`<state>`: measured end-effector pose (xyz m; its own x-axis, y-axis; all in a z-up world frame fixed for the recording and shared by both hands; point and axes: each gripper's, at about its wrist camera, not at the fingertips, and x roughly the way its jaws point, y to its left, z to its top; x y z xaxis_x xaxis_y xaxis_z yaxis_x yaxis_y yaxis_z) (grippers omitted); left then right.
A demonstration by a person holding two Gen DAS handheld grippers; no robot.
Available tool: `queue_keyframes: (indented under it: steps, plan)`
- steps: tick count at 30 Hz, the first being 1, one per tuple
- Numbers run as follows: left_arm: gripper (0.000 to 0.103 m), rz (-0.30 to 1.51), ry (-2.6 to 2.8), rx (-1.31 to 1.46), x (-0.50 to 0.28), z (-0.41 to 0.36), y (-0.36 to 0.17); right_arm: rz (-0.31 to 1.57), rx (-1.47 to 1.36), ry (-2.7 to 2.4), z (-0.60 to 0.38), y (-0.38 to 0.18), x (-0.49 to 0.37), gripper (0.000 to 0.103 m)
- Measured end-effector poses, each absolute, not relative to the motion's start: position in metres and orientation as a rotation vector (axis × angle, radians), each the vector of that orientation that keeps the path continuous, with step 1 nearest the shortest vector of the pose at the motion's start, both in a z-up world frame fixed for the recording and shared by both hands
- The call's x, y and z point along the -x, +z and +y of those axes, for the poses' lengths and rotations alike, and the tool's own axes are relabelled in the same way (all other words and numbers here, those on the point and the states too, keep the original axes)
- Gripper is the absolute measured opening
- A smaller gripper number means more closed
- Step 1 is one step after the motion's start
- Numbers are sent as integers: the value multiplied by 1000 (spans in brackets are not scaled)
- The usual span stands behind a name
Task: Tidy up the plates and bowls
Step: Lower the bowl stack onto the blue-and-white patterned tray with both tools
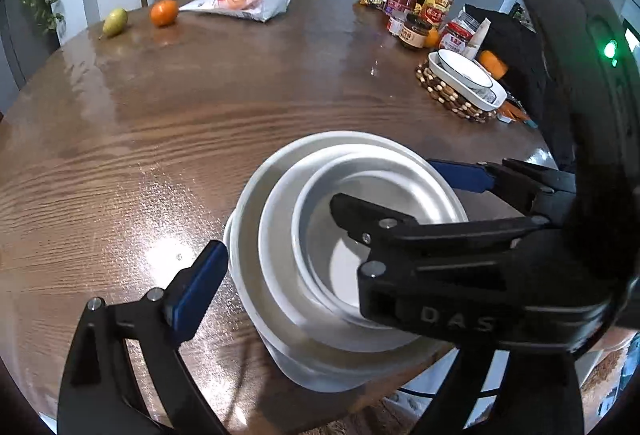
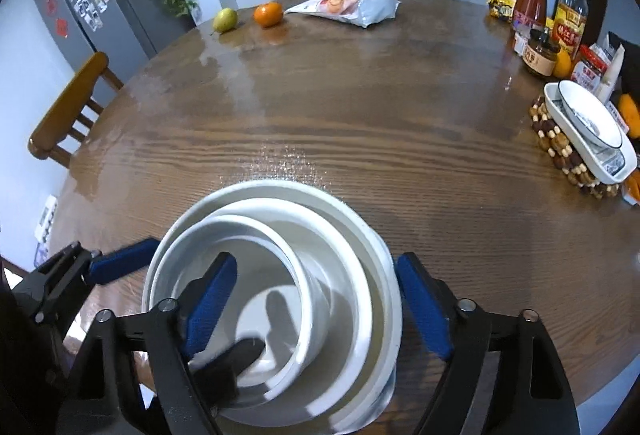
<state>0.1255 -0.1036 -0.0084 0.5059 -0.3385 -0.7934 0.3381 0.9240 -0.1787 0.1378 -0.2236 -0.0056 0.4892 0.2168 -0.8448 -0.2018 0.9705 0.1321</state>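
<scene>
**A:** Table (image 2: pixel 360 107) status? Where's the stack?

**B:** Round wooden table, nested white bowls (image 2: pixel 280 275) at the near edge: biggest outside, two smaller ones inside, innermost off-centre.

**A:** Anything else on it?

**B:** White dishes (image 2: pixel 588 123) on a beaded mat (image 2: pixel 560 151) at the right side, well apart from the stack. Bottles and jars (image 2: pixel 568 15) behind those. Snack bag (image 2: pixel 352 9), orange (image 2: pixel 268 14) and pear (image 2: pixel 225 19) at the far edge.

**A:** Grippers?

**B:** Right gripper (image 2: pixel 316 307) spread wide, one finger over the bowls' inside, the other just outside the big rim. Pads not pressing. Left gripper (image 1: pixel 344 215) also spread, straddling the stack from the other side, nothing pinched.
</scene>
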Motion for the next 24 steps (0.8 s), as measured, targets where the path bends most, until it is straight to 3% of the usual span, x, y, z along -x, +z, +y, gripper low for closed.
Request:
queue_keyframes:
  steps: [10, 14, 24]
  plan:
    - [92, 854, -375, 2, -104, -94, -4, 922, -14, 137, -235, -1, -121, 85]
    - [99, 791, -356, 4, -89, -87, 3, 846, 8, 103, -236, 11, -106, 85]
    - [102, 703, -299, 17, -54, -65, 8, 700, -21, 69, -248, 28, -64, 85]
